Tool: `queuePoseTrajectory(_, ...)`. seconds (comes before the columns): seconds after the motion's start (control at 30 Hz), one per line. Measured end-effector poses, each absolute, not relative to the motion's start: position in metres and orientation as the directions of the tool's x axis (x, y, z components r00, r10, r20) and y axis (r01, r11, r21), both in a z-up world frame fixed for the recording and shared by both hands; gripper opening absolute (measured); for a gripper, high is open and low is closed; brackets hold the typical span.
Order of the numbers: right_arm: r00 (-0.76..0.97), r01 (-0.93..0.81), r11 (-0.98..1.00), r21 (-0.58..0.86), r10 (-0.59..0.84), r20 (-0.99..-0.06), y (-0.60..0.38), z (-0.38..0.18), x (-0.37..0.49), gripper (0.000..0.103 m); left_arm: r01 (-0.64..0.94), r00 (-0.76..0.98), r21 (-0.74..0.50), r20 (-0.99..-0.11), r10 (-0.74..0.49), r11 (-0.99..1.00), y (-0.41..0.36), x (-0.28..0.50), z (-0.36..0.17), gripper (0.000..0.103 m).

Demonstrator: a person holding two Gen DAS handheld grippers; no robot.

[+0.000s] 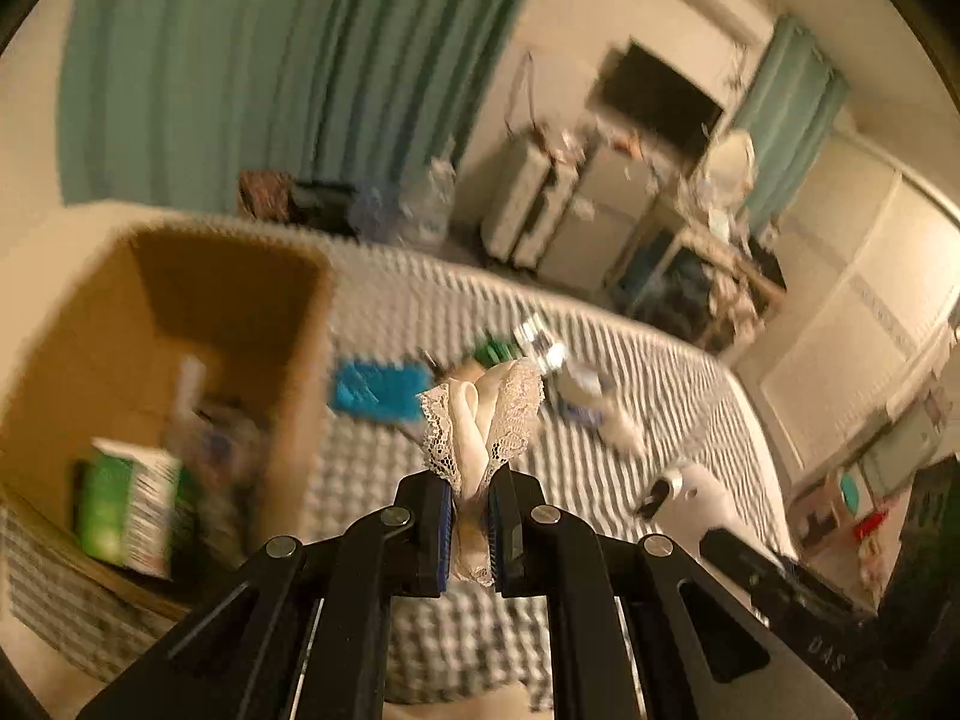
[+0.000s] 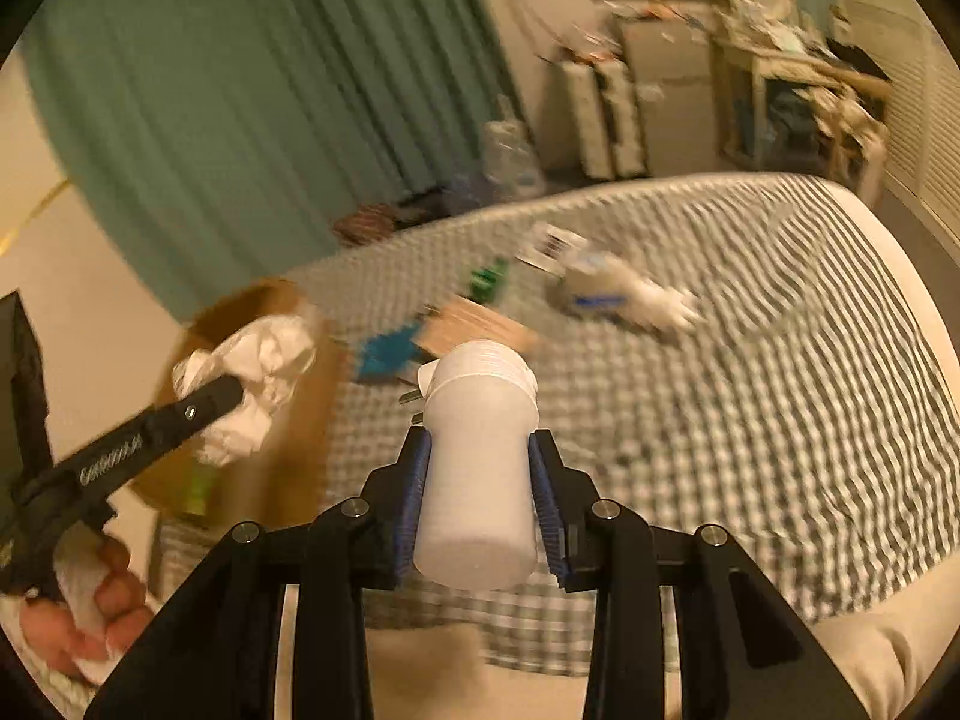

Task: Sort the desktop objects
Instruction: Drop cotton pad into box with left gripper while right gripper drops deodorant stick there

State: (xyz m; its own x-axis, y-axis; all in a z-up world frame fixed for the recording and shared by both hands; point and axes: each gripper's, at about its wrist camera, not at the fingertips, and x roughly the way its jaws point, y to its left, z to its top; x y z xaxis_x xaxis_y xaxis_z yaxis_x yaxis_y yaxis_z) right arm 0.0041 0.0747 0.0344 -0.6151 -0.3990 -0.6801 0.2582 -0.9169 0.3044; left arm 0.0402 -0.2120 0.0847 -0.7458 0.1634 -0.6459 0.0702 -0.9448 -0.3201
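Right up close, the right hand-held gripper (image 2: 480, 480) is clamped on a stack of white plastic cups (image 2: 477, 456), blue pads pressed to the sides, rims pointing away from the camera. Beside it at about nine o'clock, the left hand-held gripper (image 1: 471, 516) is pinched nearly shut on a bunched piece of white lace-trimmed cloth (image 1: 480, 420), which sticks up between the pads; a hand (image 2: 90, 612) grips its handle.

Both loads hang clear above the bed (image 2: 750, 420) with its checked cover. A little further off, at ten o'clock in the left view, stands the open cardboard box (image 1: 240, 300), already holding a green carton (image 1: 126, 504) and other things too blurred to name. In the right view the cloth shows in front of the box's mouth.

Further out on the bed lie a blue item (image 1: 378, 390), a green one (image 1: 495, 351) and a white-and-blue package (image 1: 585, 402), still unsorted.

I'd say this is the carry step: both items picked up, heading for the box. Next calls for bringing each over the opening and releasing, cloth first.
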Motion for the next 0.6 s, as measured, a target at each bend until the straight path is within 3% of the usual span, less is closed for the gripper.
queuePoseTrajectory(0.2,-0.527,0.456,-0.810,0.369,-0.580,-0.622,-0.023,0.068,-0.008,0.033,0.172,-0.777,-0.309,-0.626,0.064,-0.936,-0.302,0.050,0.104,0.009)
queuePoseTrajectory(0.53,-0.360,0.524,-0.728,0.442,-0.659,-0.660,-0.137,0.029,-0.074,0.033,0.287,-0.696,-0.264,-0.718,-0.011,-0.921,-0.382,0.024,0.052,0.009)
queuePoseTrajectory(0.6,-0.367,0.522,-0.729,0.444,-0.661,-0.654,-0.143,0.026,-0.081,0.034,0.293,-0.687,-0.256,-0.727,-0.016,-0.921,-0.382,0.020,0.043,0.019)
